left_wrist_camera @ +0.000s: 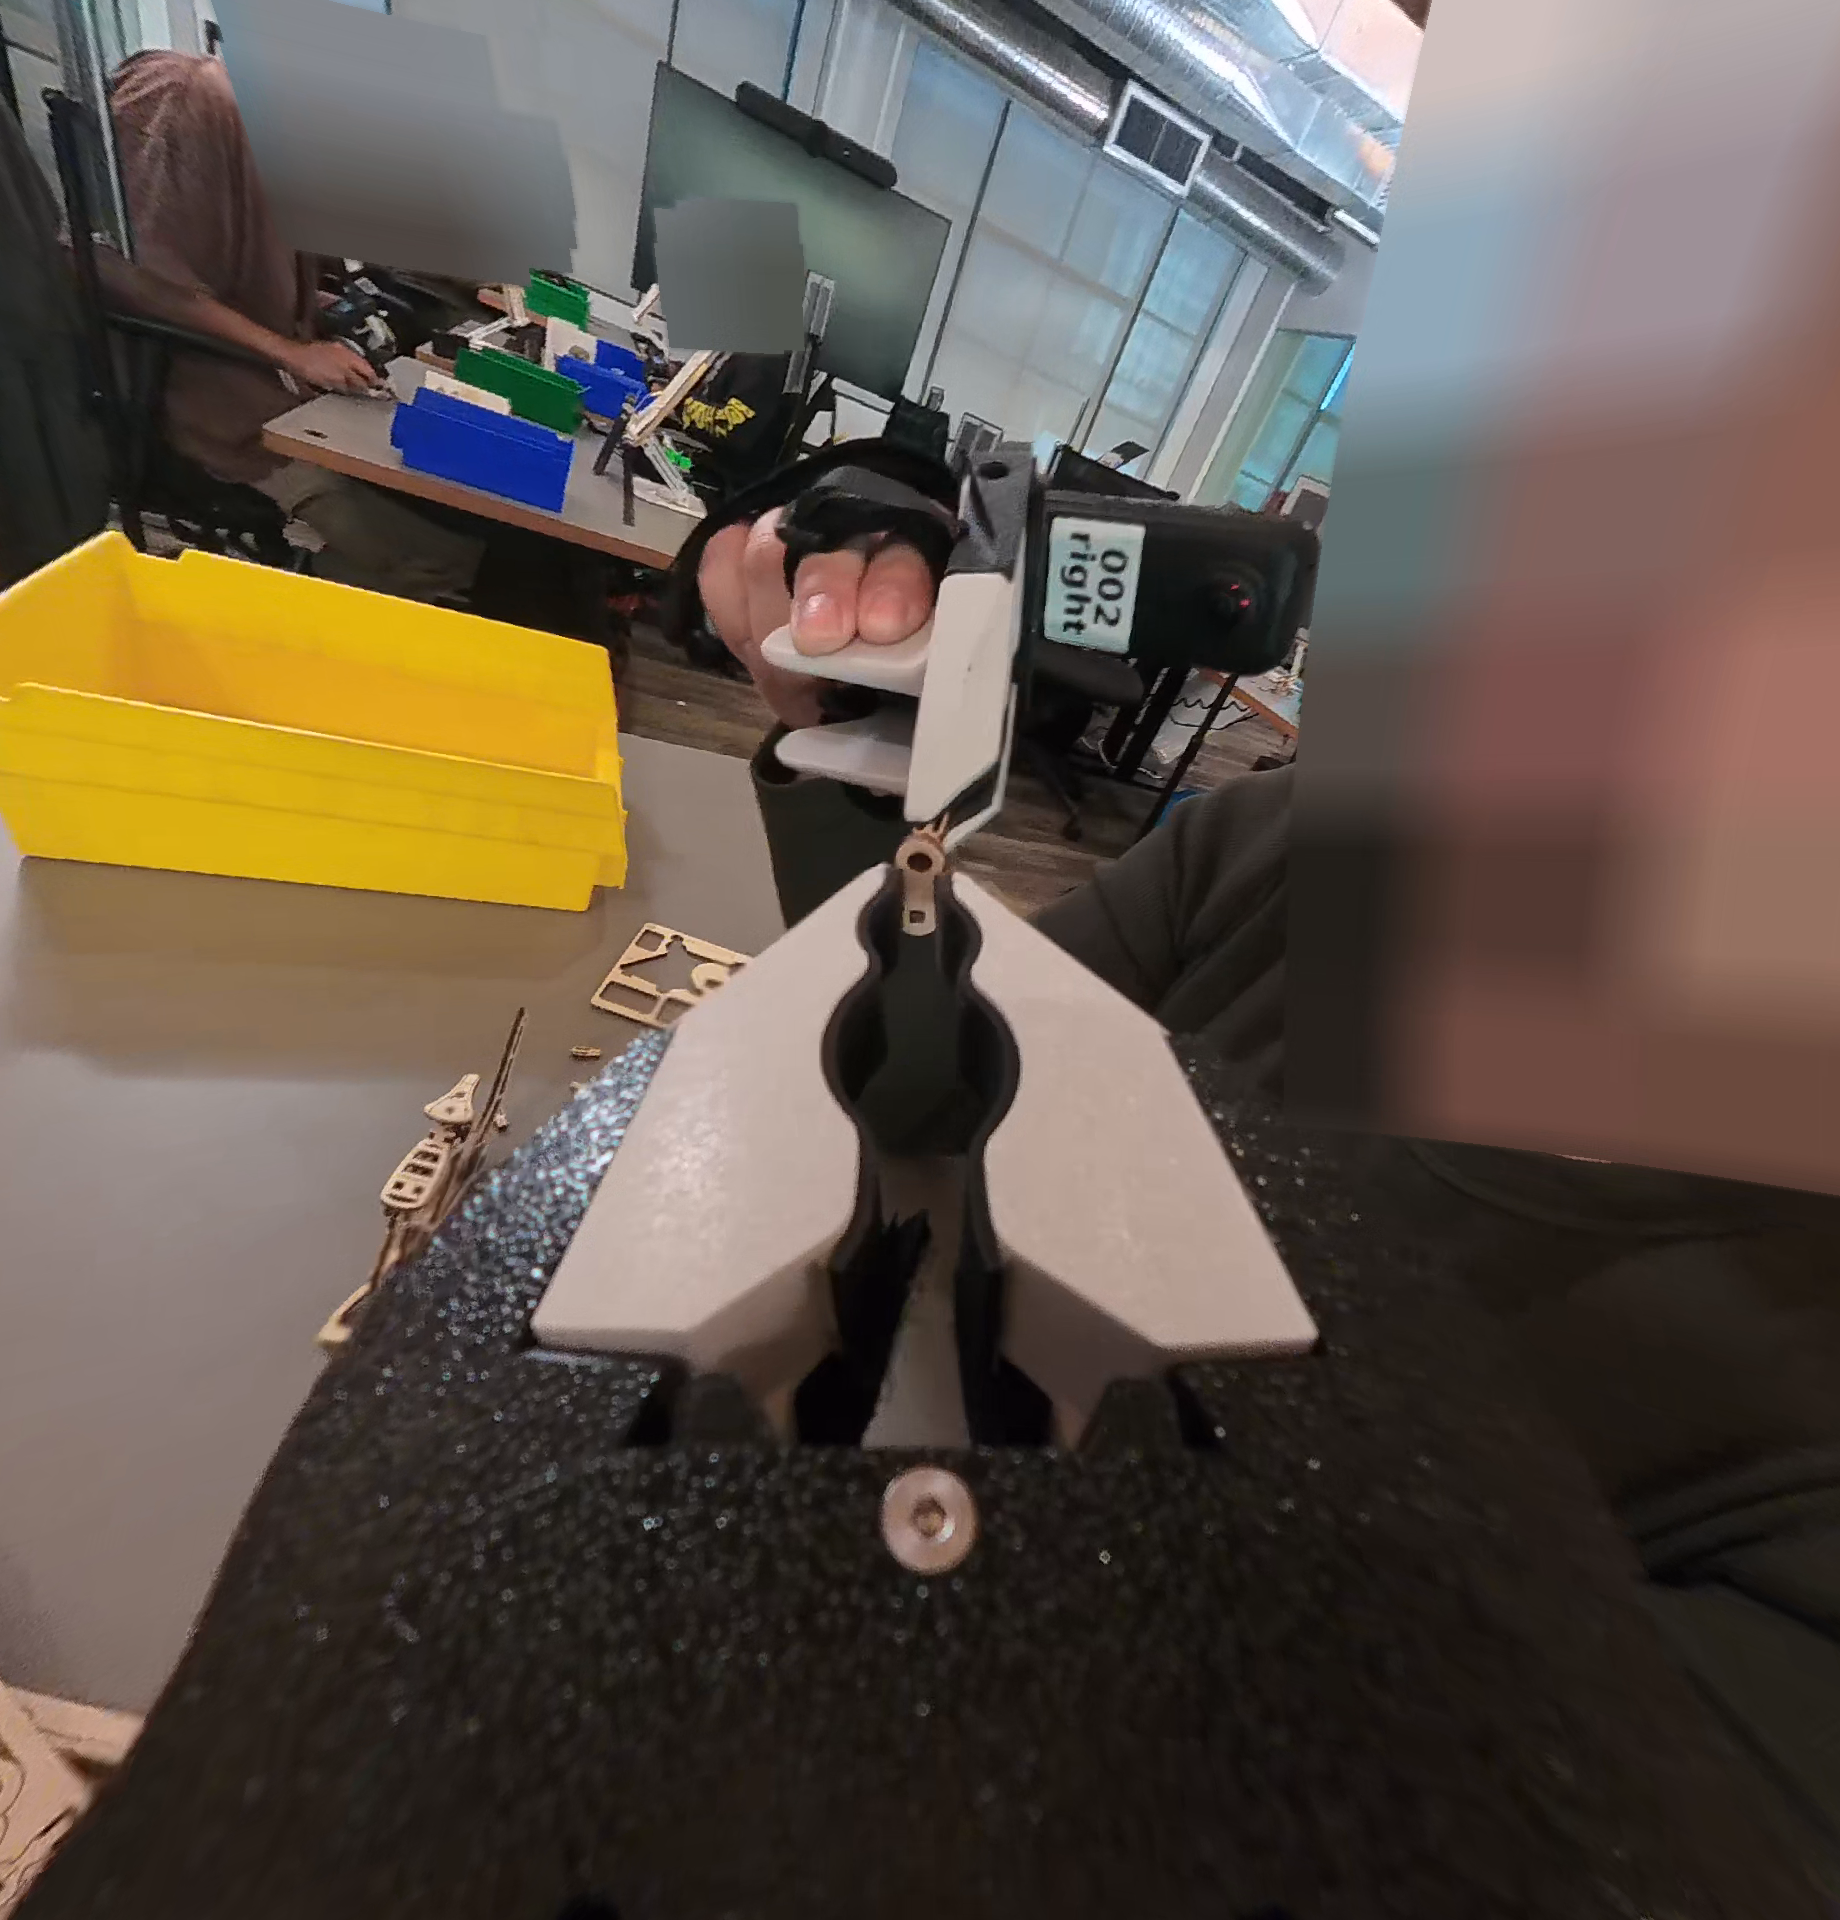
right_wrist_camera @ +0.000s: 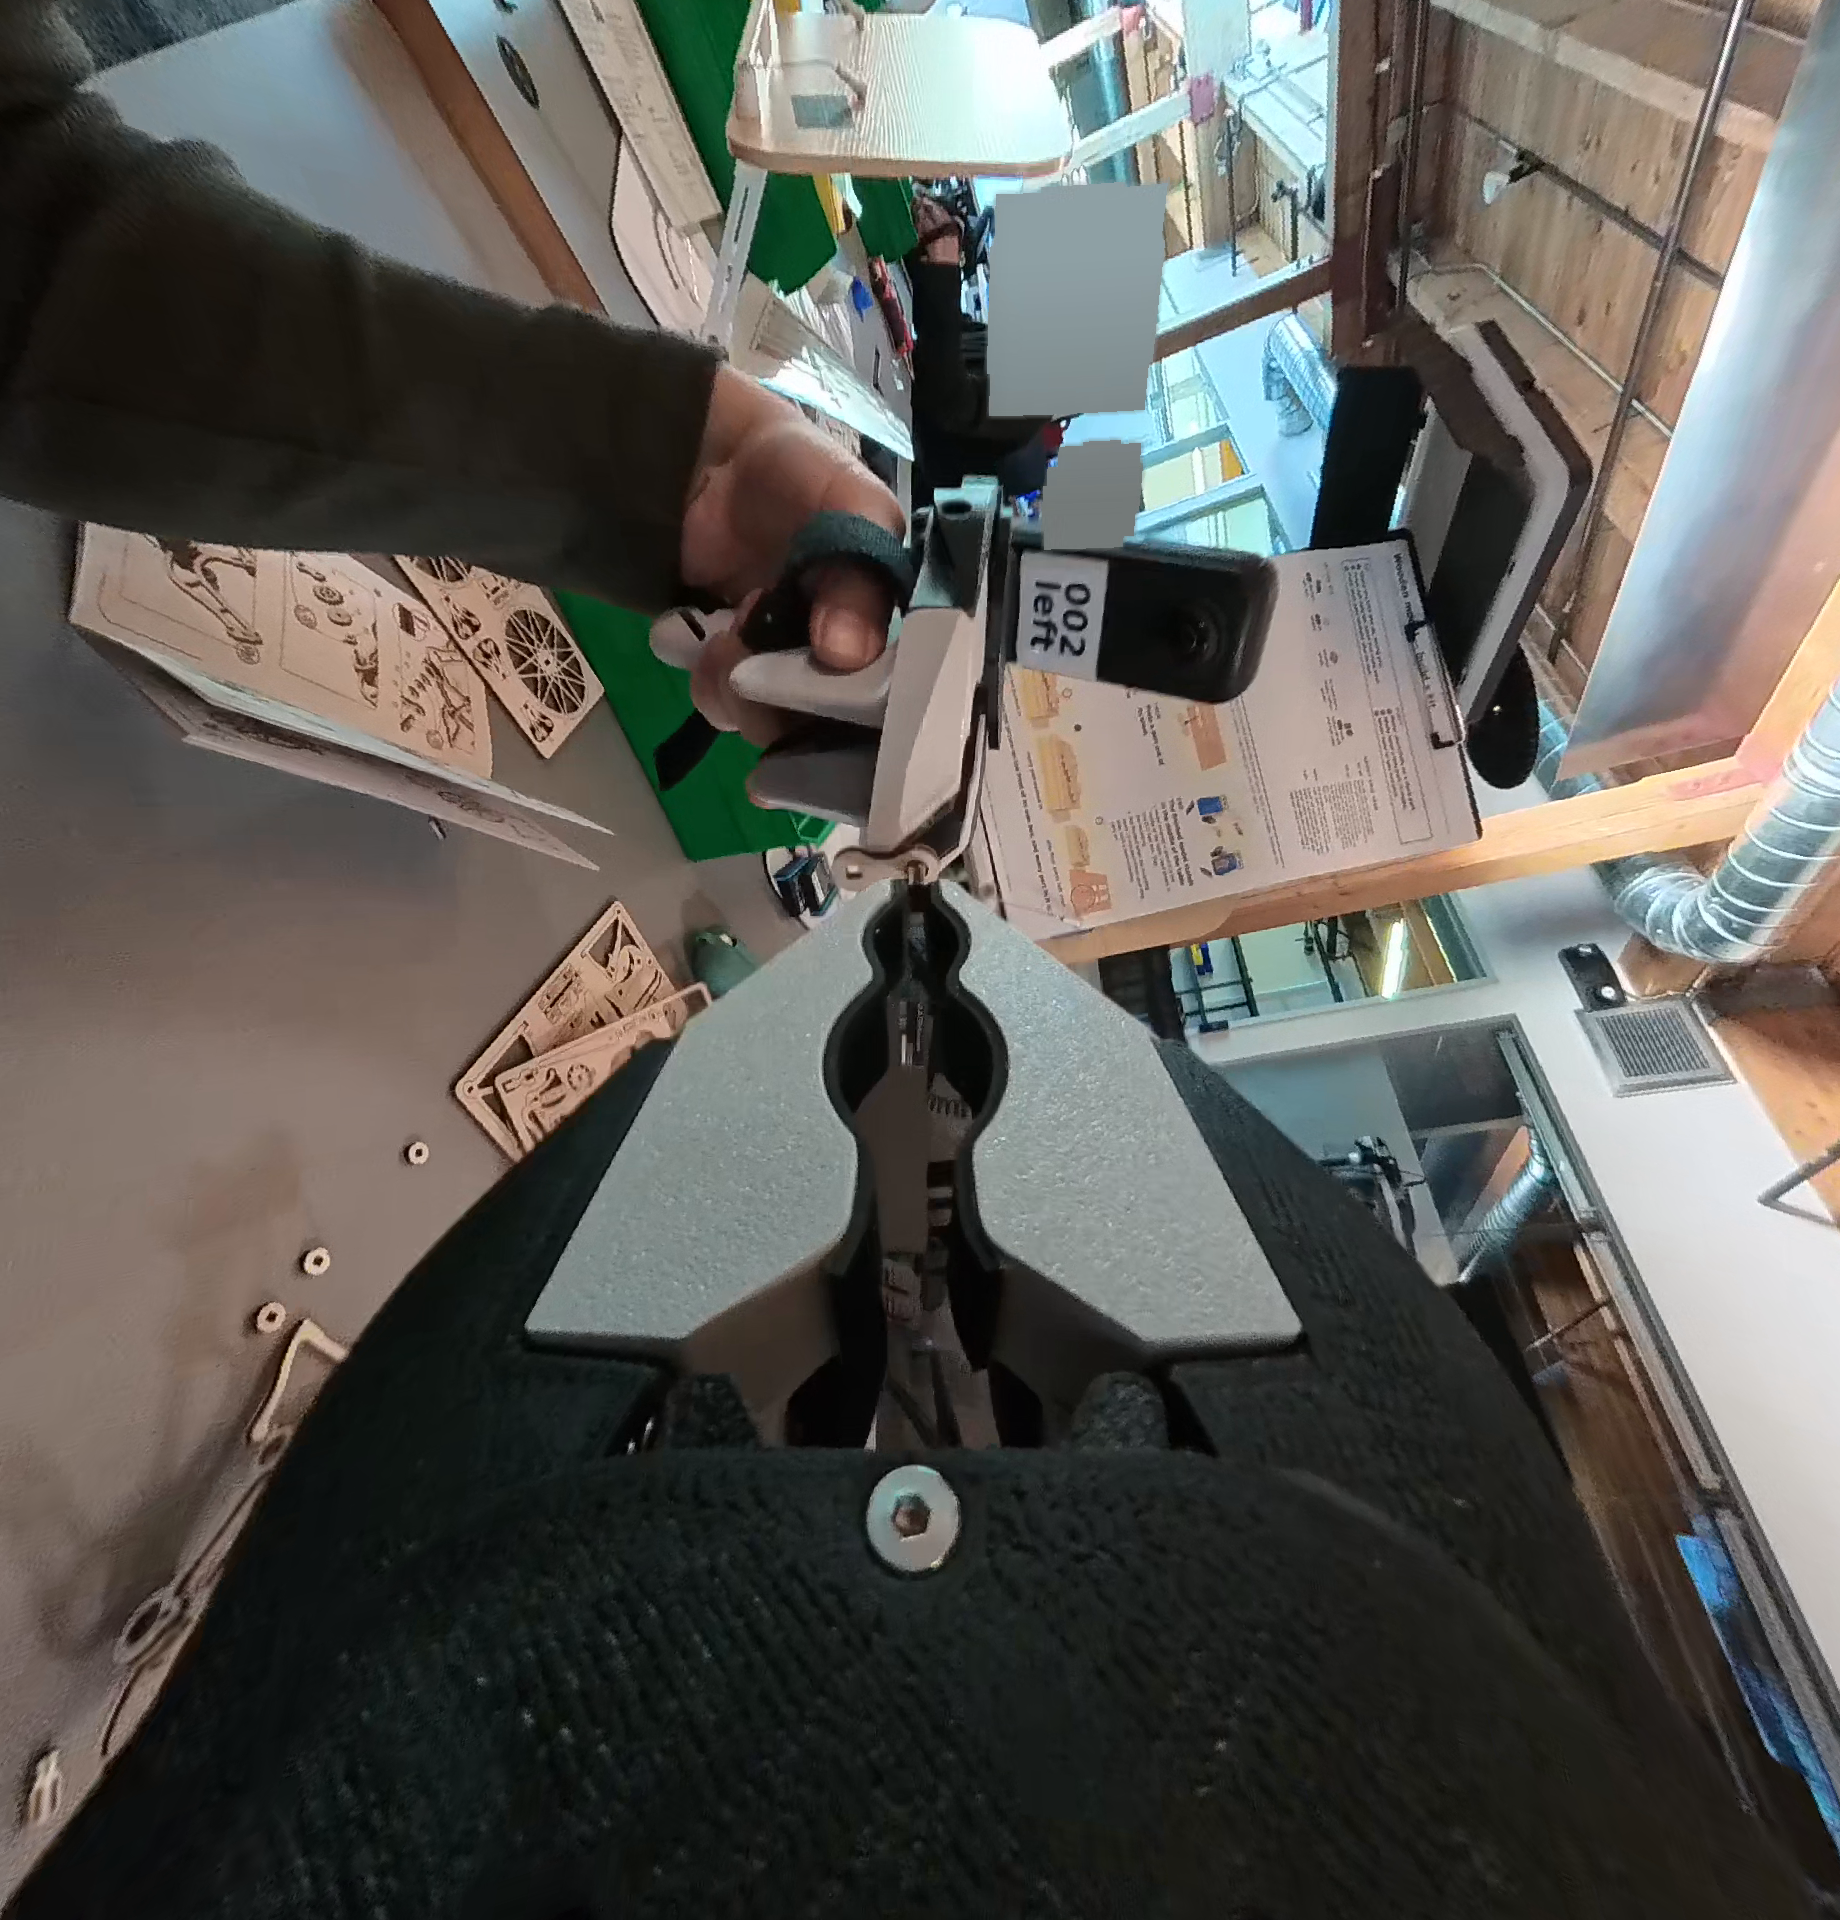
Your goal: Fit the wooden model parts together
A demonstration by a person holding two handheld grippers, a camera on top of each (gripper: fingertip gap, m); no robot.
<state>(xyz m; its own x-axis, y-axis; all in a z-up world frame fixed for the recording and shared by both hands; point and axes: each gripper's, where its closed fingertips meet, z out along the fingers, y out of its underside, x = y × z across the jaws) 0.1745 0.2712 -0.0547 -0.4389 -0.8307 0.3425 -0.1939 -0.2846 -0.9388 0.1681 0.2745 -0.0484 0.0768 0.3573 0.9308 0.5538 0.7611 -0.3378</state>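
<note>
In the left wrist view my left gripper (left_wrist_camera: 918,891) is shut on a small flat wooden link (left_wrist_camera: 917,864) with a ring at its end, held above the table. My right gripper (left_wrist_camera: 949,819) meets it tip to tip from the far side. In the right wrist view my right gripper (right_wrist_camera: 914,902) is shut on a thin wooden pin (right_wrist_camera: 914,881). The pin's end sits at the ring of the wooden link (right_wrist_camera: 880,860), which is held by the left gripper (right_wrist_camera: 924,840). Both grippers are held in a person's hands.
A yellow bin (left_wrist_camera: 292,748) stands at the far left of the grey table. Cut-out wooden sheets (right_wrist_camera: 573,1039), a partly built model (left_wrist_camera: 433,1164), small rings (right_wrist_camera: 315,1260) and a box with an open booklet (right_wrist_camera: 282,665) lie on it. A clipboard (right_wrist_camera: 1238,727) stands behind. The grippers are tip to tip, or close to it.
</note>
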